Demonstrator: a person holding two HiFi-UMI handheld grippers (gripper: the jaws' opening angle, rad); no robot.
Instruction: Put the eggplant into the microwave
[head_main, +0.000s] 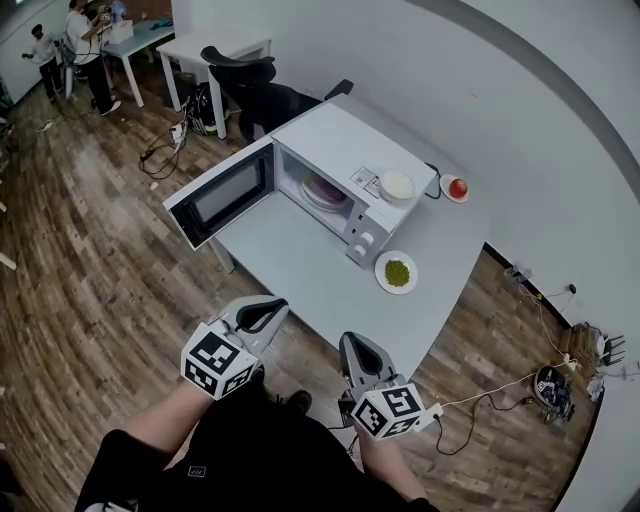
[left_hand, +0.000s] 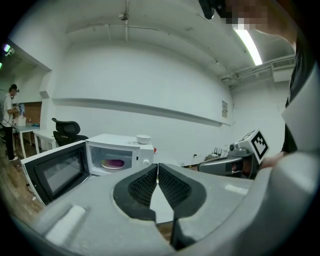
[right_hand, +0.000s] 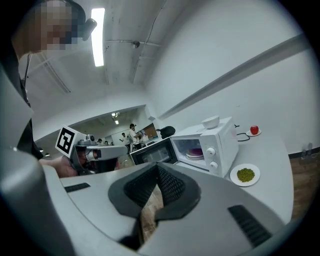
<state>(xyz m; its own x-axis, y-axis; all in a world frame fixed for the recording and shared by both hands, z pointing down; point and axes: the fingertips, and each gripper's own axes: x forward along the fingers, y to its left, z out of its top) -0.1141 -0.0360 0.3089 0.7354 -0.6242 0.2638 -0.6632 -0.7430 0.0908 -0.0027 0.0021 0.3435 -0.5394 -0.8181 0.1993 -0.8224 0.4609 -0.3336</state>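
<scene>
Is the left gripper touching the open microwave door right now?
Apart. The head view shows the left gripper close to the person's body, with floor and table between it and the microwave door.

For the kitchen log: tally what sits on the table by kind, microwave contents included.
Microwave: 1
Bowl: 1
Foods: 3 (eggplant, green food, red fruit)
Plates: 3 (eggplant plate, green-food plate, red-fruit plate)
Total: 8
</scene>
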